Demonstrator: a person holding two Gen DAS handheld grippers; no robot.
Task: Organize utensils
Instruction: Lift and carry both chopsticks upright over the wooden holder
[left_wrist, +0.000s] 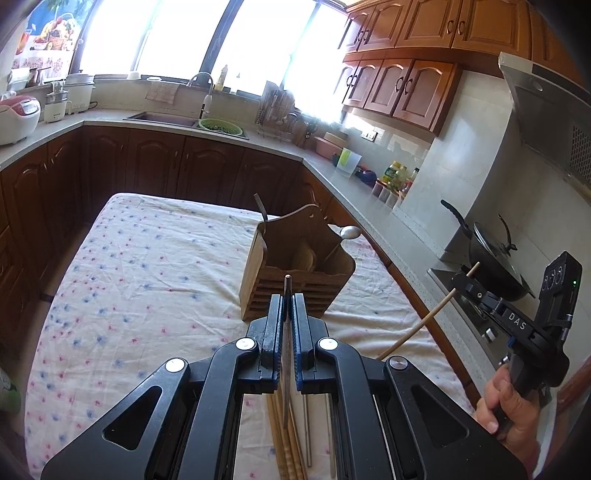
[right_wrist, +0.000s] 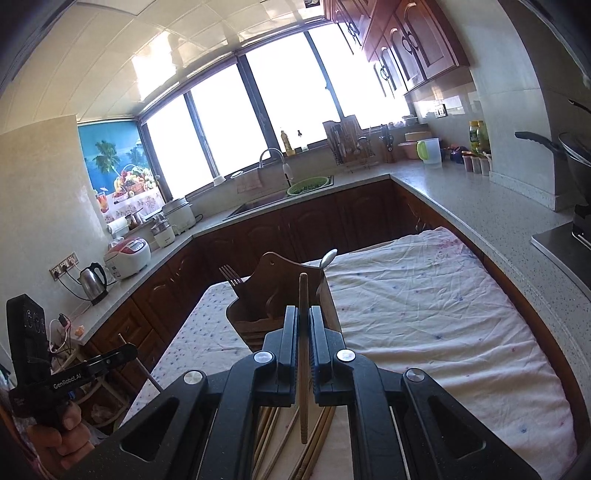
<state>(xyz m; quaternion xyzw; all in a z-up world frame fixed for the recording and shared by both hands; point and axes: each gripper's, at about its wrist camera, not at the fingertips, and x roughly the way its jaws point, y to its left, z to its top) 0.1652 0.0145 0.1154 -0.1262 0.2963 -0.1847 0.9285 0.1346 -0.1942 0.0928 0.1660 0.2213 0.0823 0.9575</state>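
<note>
Table: covered by a floral cloth (left_wrist: 147, 266), standing inside the U-shaped kitchen counter (left_wrist: 388, 221).
Utensil holder: wooden caddy (left_wrist: 299, 266) upright on the cloth, ahead of both grippers; a fork (right_wrist: 231, 277) stands in its left compartment and a spoon (left_wrist: 349, 232) leans out at its right side.
Left gripper (left_wrist: 287, 314): raised above the cloth, jaws pressed together on a metal chopstick (left_wrist: 287, 291) whose tip projects past the fingertips toward the caddy.
Right gripper (right_wrist: 303, 325): raised above the cloth, jaws pinching a wooden chopstick (right_wrist: 303, 295) that runs lengthwise between the fingers.
Loose utensils: wooden and metal chopsticks (left_wrist: 295, 443) lie on the cloth below the left gripper, near the table's front edge.
</note>
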